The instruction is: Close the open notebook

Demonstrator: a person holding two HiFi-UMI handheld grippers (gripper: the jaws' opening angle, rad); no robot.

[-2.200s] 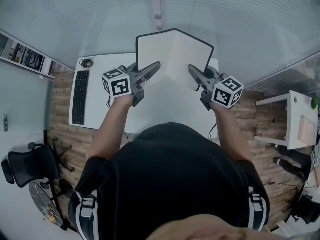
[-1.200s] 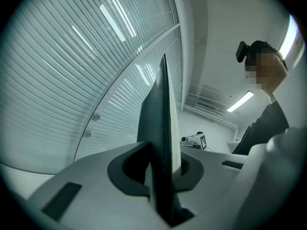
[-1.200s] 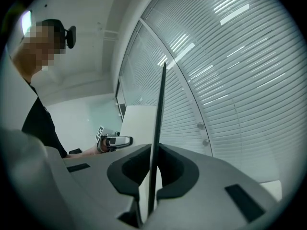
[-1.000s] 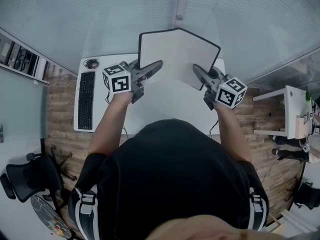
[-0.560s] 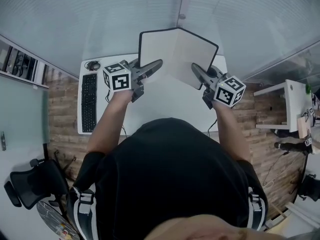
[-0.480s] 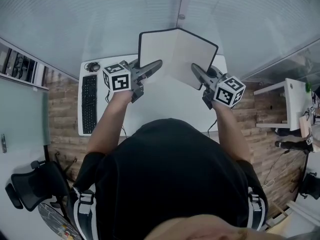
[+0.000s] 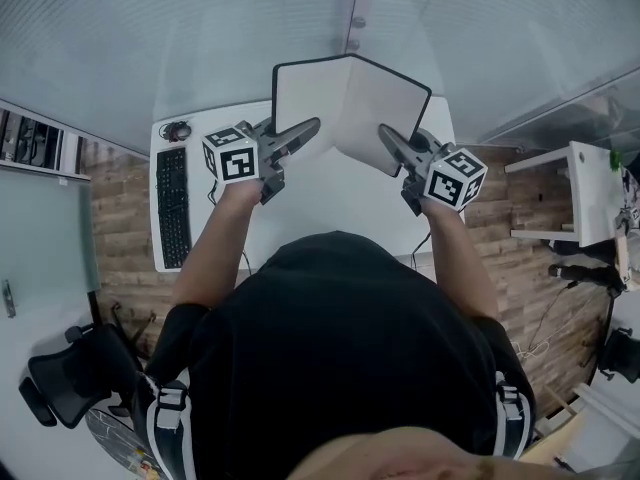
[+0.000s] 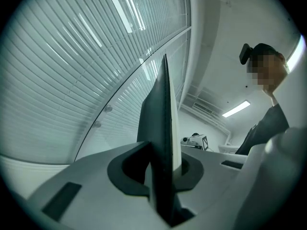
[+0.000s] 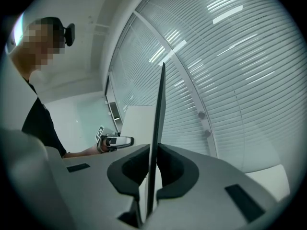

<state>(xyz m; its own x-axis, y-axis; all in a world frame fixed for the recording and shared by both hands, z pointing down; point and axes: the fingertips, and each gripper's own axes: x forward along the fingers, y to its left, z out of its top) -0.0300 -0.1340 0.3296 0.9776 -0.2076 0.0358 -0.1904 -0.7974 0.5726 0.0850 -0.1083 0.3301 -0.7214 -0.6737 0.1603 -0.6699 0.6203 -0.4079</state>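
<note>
The notebook (image 7: 350, 98), dark-covered with white pages, hangs open in a shallow V above the white desk (image 7: 330, 208). My left gripper (image 7: 310, 125) is shut on its left half, near that half's lower corner. My right gripper (image 7: 385, 133) is shut on the right half. In the left gripper view the dark cover and page block (image 8: 160, 123) stand edge-on between the jaws of my left gripper (image 8: 162, 176). In the right gripper view the thin cover (image 9: 157, 119) is pinched by my right gripper (image 9: 152, 176), and the left gripper (image 9: 115, 141) shows beyond it.
A black keyboard (image 7: 172, 208) and a mouse (image 7: 178, 128) lie on the desk's left part. A glass wall with blinds (image 7: 200, 28) runs behind the desk. A white side table (image 7: 585, 193) stands at the right and an office chair (image 7: 70, 383) at the lower left.
Both grippers have sunk a little with the notebook still held between them. The grips and the notebook's opening look the same.
</note>
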